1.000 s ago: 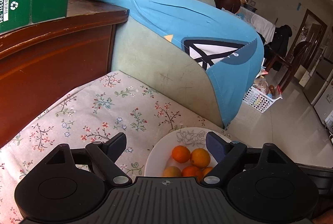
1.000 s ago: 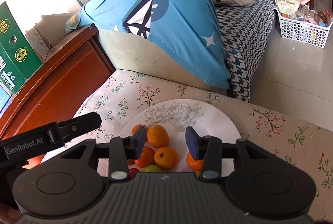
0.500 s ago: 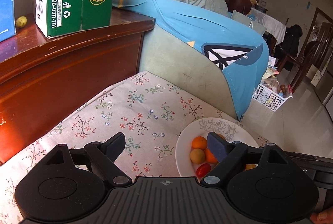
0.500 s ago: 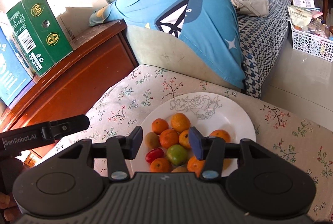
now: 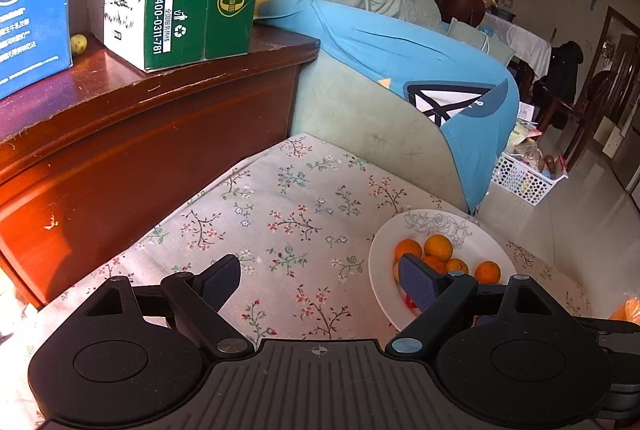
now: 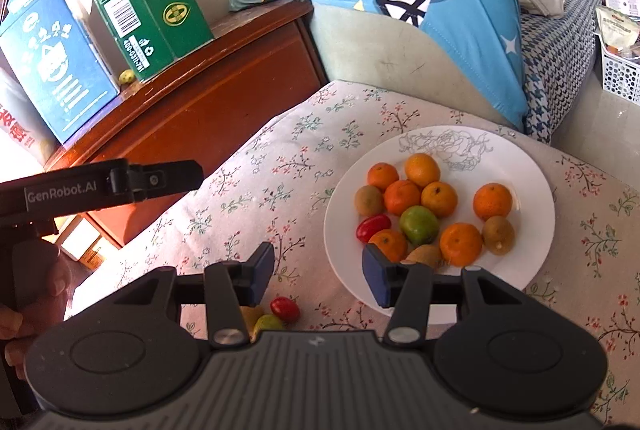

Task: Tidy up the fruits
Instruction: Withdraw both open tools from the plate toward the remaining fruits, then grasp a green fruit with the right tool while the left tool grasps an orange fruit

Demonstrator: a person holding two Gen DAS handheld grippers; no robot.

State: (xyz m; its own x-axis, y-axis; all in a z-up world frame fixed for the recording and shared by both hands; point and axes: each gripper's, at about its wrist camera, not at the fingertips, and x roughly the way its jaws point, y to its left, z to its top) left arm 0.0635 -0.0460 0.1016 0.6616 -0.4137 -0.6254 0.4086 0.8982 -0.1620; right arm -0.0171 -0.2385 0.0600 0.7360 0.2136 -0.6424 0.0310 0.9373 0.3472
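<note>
Right wrist view takes in the floral-cloth table (image 6: 256,166) and, on it, the white plate (image 6: 536,186) heaped with oranges, kiwis, a green fruit and one cherry tomato. The plate lies ahead and right of the right claw (image 6: 318,272), whose right finger overlaps its near rim. That claw's jaws have just been opening and now stand partly apart with nothing between them. The relation the next move likely turns on is smaller: loose fruit off the plate, a red cherry tomato (image 6: 285,309) and a green-yellow fruit (image 6: 267,322), sits on the cloth just below and slightly left of this claw, nearly under its body. So the right hand is judged nearer.

The left wrist view shows none of that stray fruit; there the left claw (image 5: 320,280) gapes wide and empty over bare cloth, the plate (image 5: 380,282) behind its right finger, only a few oranges (image 5: 438,247) visible
</note>
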